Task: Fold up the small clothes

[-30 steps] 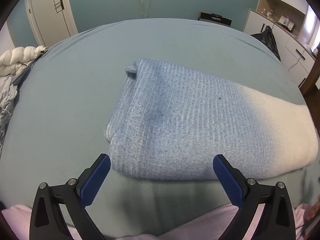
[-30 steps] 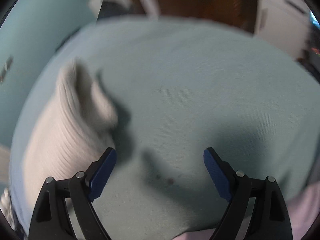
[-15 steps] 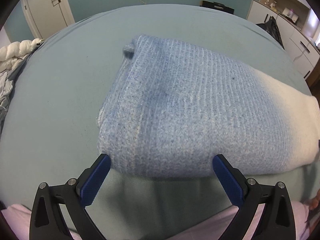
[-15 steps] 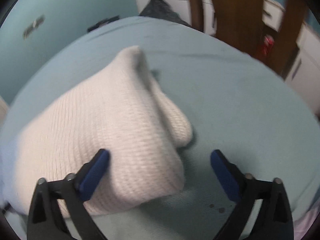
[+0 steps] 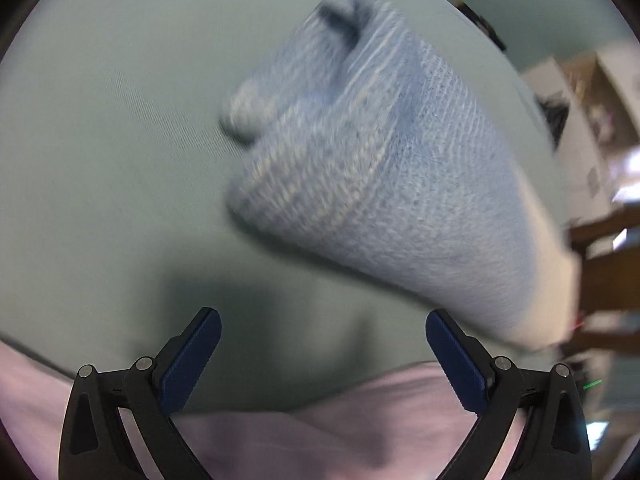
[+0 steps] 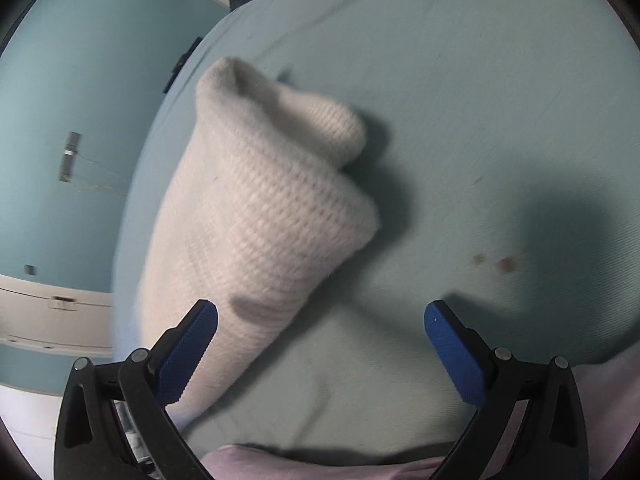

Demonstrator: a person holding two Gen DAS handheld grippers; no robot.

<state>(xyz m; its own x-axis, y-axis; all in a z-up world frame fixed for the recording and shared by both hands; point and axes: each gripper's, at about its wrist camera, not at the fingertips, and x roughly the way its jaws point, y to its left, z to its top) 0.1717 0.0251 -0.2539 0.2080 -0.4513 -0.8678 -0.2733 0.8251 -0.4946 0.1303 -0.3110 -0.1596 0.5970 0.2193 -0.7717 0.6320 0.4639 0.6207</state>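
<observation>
A folded knit garment, blue at one end [image 5: 384,176] and white at the other [image 6: 264,216], lies on the teal bed sheet [image 5: 100,160]. My left gripper [image 5: 324,356] is open and empty, just short of the blue end, which lies ahead and to the right. My right gripper [image 6: 320,348] is open and empty; its left finger [image 6: 188,352] sits over the near edge of the white end, with no grip on it. The image is motion-blurred in both views.
Pink cloth [image 5: 360,420] lies along the near edge of the bed, under both grippers. Two small brown stains [image 6: 496,262] mark the sheet right of the garment. A teal wall [image 6: 80,100] and white furniture [image 5: 592,128] stand beyond the bed.
Both grippers swung and tilted. The left view dropped and turned left, so the blue end now sits upper right. The right gripper moved closer to the white end. Both stayed open.
</observation>
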